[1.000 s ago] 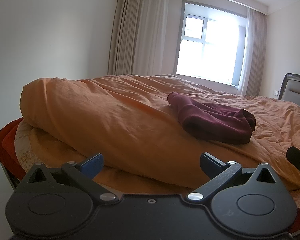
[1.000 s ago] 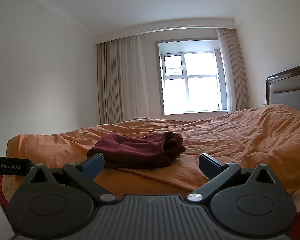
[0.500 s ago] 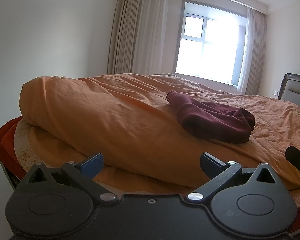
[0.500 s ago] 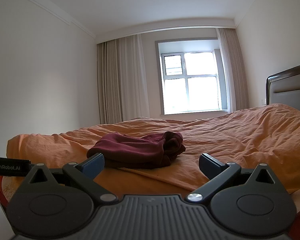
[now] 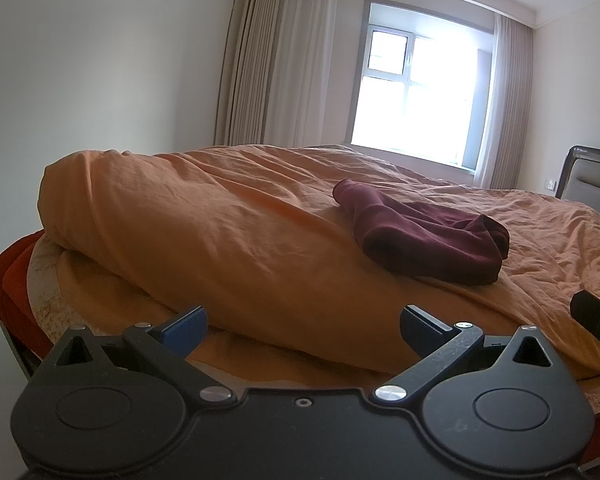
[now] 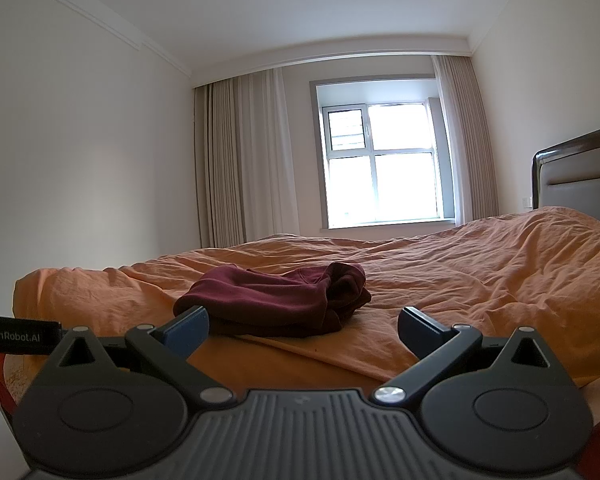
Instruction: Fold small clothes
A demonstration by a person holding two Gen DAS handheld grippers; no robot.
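One maroon garment (image 5: 428, 240) on orange duvet (image 5: 220, 220); left gripper (image 5: 304, 326), right gripper (image 6: 304, 326) fingers wide, empty.

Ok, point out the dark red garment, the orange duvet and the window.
dark red garment (image 6: 272, 300), right wrist view, middle of the bundle
orange duvet (image 5: 204, 232), left wrist view, bulging near side
window (image 6: 380, 164), right wrist view, centre frame bars

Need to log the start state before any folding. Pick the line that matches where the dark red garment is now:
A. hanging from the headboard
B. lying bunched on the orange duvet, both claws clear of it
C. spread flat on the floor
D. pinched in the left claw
B: the dark red garment lies crumpled on the orange duvet, while the left claw and the right claw are both open, holding nothing.
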